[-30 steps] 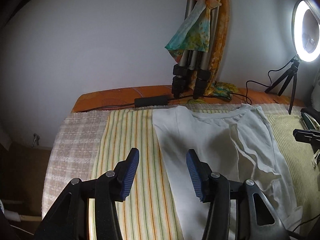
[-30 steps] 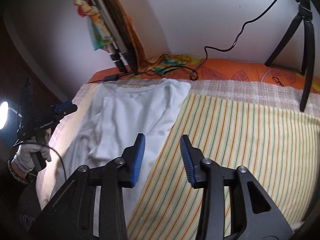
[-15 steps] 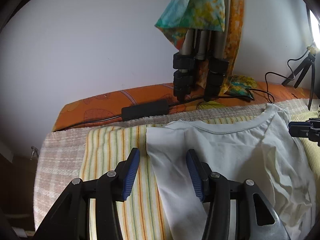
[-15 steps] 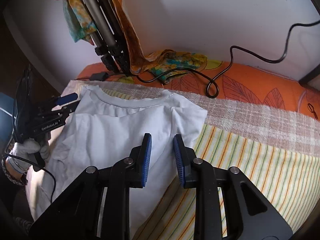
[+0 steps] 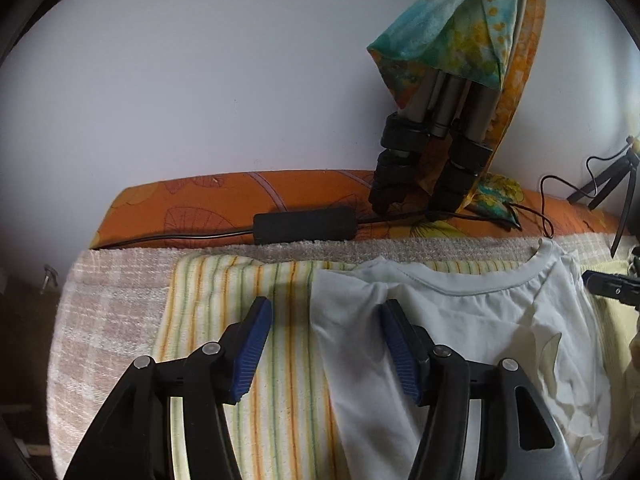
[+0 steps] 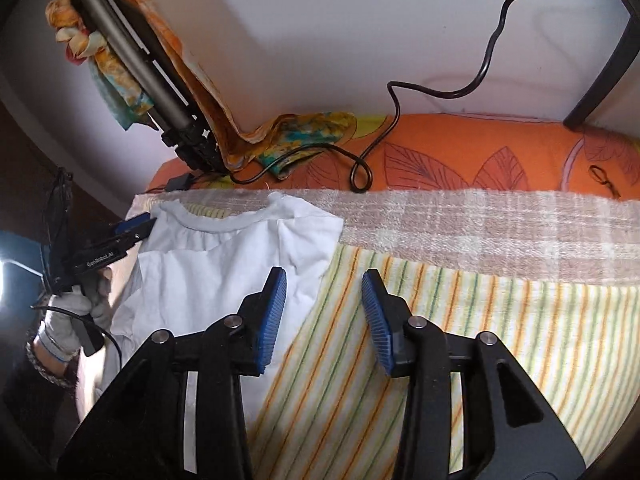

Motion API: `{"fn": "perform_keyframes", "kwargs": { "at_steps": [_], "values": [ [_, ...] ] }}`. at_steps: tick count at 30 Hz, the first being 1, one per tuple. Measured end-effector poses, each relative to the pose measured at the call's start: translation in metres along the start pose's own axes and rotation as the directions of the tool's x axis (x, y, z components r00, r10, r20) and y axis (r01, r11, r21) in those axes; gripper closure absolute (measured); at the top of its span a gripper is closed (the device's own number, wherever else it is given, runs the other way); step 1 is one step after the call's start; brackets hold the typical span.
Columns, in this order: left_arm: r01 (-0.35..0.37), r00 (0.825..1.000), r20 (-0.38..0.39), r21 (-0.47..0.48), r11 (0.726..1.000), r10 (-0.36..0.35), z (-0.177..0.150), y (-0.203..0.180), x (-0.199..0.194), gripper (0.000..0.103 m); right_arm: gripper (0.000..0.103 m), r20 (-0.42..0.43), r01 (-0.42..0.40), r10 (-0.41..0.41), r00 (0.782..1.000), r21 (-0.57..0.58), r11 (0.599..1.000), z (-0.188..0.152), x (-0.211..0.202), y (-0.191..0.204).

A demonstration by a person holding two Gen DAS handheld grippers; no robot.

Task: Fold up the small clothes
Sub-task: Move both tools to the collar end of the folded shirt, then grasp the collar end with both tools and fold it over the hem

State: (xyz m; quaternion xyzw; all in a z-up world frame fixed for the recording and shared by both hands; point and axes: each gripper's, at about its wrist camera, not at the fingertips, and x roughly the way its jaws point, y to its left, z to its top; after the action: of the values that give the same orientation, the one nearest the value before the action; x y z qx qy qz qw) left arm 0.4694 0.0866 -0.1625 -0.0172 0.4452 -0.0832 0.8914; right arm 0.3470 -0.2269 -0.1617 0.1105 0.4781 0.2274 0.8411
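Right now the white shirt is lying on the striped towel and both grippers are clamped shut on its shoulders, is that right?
Not quite. The white shirt does lie on the striped towel, but neither gripper is clamped on it. The left wrist view shows the left gripper open over the shirt's edge, and the right wrist view shows the right gripper open too.

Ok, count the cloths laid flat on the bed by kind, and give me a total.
White shirt: 1
Striped towel: 1
Checked blanket: 1
Total: 3

Right tool (image 6: 324,312) open again, nearer shirt (image 6: 224,264)
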Motion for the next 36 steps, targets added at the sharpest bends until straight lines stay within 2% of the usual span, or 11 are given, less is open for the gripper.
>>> {"fn": "perform_keyframes", "kwargs": {
  "at_steps": [5,6,8,9,10,11,17,25,36],
  "values": [
    [0.010,1.000,0.009,0.045,0.999,-0.011,0.003,-0.009,0.003,0.071,0.061,-0.004,-0.019,0.019,1.000,-0.035,0.999,0.009,0.010,0.009],
    [0.009,1.000,0.011,0.053,0.999,-0.009,0.003,-0.011,0.003,0.077,0.062,-0.004,-0.014,0.014,1.000,-0.044,0.999,0.011,0.012,0.011],
    [0.012,1.000,0.014,0.064,0.998,-0.013,0.004,-0.015,0.002,0.088,0.072,-0.004,-0.012,0.012,1.000,-0.053,0.999,0.015,0.016,0.017],
    [0.006,1.000,0.021,0.068,0.998,-0.007,0.005,-0.017,0.002,0.094,0.085,-0.006,-0.012,0.012,1.000,-0.052,0.999,0.016,0.018,0.018],
    [0.003,1.000,0.025,0.071,0.997,-0.005,0.007,-0.022,0.004,0.097,0.093,-0.004,-0.016,0.015,1.000,-0.044,0.999,0.017,0.017,0.019],
    [0.007,0.999,0.032,0.070,0.998,-0.009,0.007,-0.024,0.002,0.099,0.093,0.002,-0.020,0.020,1.000,-0.038,0.999,0.018,0.016,0.020],
    [0.053,0.995,0.089,0.023,0.998,-0.055,0.008,-0.019,-0.029,0.101,0.098,0.069,-0.034,0.038,0.997,-0.053,0.998,0.017,-0.012,0.032],
    [0.082,0.985,0.152,0.029,0.996,-0.086,-0.001,-0.022,-0.095,0.101,0.098,0.126,-0.071,0.082,0.989,-0.090,0.993,0.004,-0.067,0.062],
    [0.093,0.973,0.204,0.069,0.993,-0.105,-0.049,-0.044,-0.185,0.101,0.098,0.144,-0.048,0.072,0.987,-0.160,0.986,-0.056,-0.141,0.110]
  ]
}}
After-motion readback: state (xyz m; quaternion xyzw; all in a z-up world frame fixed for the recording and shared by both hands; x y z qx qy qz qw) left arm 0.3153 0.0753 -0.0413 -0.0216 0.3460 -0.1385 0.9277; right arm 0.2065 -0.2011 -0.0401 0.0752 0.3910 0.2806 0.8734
